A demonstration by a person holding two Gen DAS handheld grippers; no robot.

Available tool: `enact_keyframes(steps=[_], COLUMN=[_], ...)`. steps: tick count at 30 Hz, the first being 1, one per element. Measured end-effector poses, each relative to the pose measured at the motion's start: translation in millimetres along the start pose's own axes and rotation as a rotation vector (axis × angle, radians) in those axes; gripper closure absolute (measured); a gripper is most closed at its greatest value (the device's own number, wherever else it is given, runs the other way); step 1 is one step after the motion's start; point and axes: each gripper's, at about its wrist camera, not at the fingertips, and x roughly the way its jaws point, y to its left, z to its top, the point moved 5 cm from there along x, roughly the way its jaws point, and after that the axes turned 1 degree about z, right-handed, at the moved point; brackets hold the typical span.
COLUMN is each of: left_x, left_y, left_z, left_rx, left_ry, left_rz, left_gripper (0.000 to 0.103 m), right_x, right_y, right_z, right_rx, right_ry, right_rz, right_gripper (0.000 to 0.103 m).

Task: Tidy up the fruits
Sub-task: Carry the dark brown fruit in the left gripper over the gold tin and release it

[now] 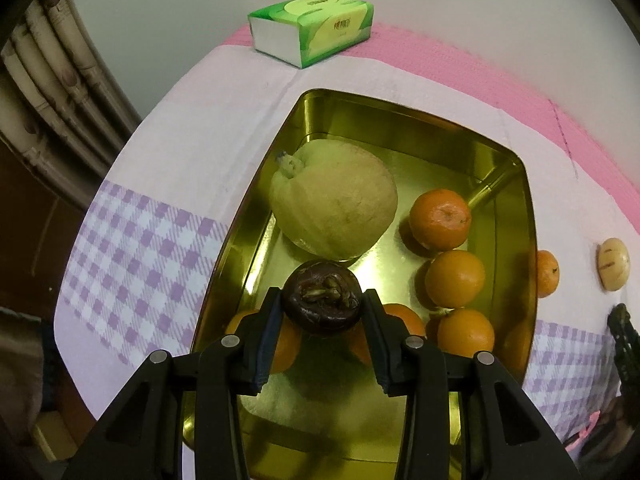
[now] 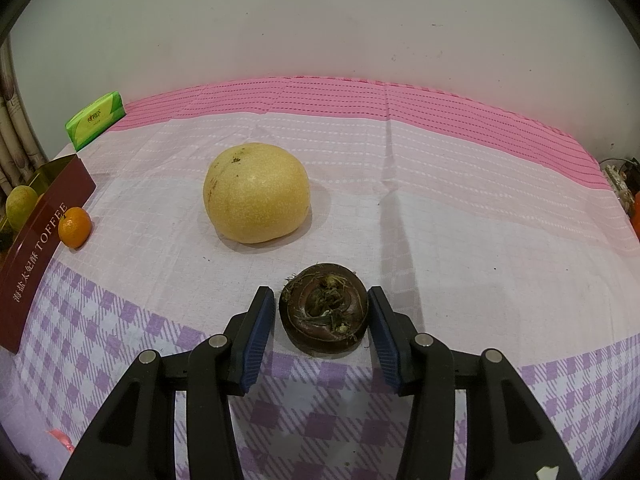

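Two tongs work over a pink and purple checked tablecloth. The left tongs are clamped on a dark brown water chestnut, held above a gold tin. In the tin, a pale yellow pear sits at 12 o'clock from the chestnut and three tangerines line up at 3 o'clock. A green tissue pack lies beyond the tin. The right tongs stand slightly apart around a second water chestnut resting on the cloth, pads not touching it. Another pear sits at 11 o'clock from it, well apart
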Motion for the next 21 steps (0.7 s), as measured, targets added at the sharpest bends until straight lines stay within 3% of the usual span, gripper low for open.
enact_keyframes(steps=[21], left_x=[20.0], left_y=[10.6], left_z=[2.6], left_rx=[-0.019], left_ry=[0.037], left_rz=[0.023], left_gripper=[0.061], right_x=[4.7], right_y=[4.2], right_z=[2.5], right_rx=[0.0], right_ry=[0.0], right_rz=[0.001], right_gripper=[0.057])
